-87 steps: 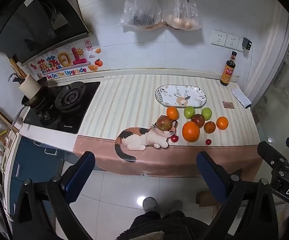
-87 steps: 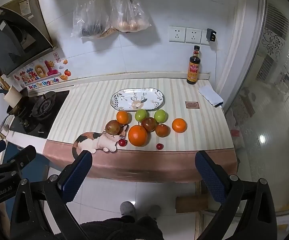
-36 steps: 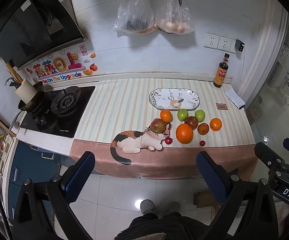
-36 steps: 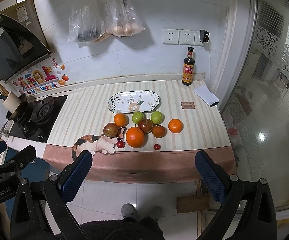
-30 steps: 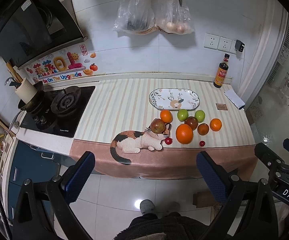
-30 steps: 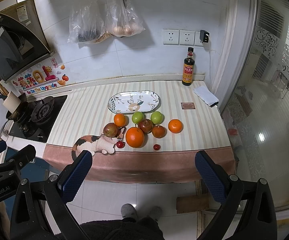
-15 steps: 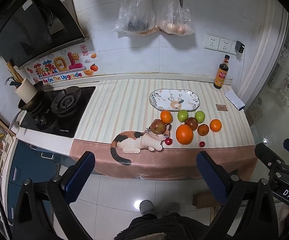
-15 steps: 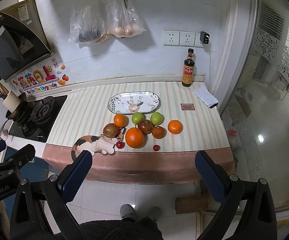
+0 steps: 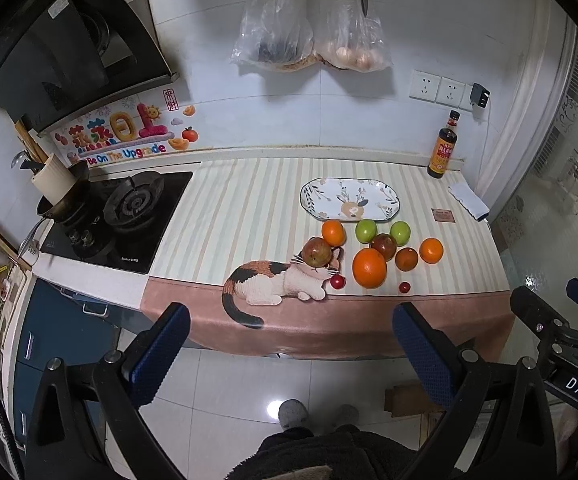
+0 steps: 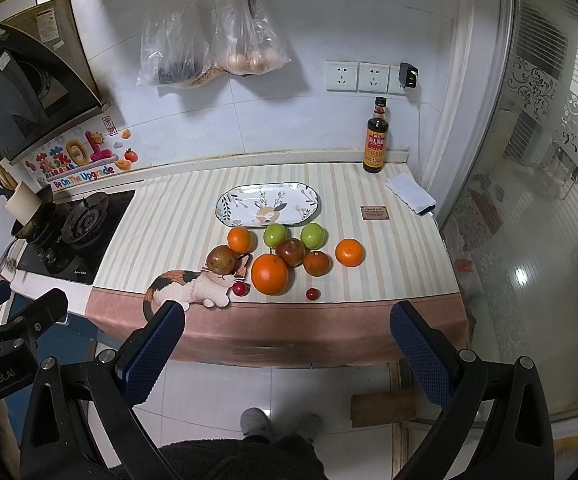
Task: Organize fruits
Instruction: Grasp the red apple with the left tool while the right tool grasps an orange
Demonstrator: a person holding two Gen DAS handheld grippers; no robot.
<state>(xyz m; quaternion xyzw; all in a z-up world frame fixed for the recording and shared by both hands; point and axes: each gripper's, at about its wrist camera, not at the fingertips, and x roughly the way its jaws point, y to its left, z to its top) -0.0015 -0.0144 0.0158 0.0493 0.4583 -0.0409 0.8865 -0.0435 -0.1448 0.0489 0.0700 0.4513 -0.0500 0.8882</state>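
Fruit sits clustered on the striped counter cloth (image 10: pixel 177 216), just in front of the bare oval plate (image 10: pixel 268 205): a large orange (image 10: pixel 269 274), green apples, red apples, tangerines, two cherry tomatoes. A sauce bottle (image 10: pixel 376 136) stands by the tiled wall, a gas hob (image 9: pixel 129 212) to the left. Both the left gripper (image 9: pixel 289 344) and the right gripper (image 10: pixel 287 342) hang over the floor, jaws spread wide and holding nothing. Only the right view shows the glass partition (image 10: pixel 537 208) fully.
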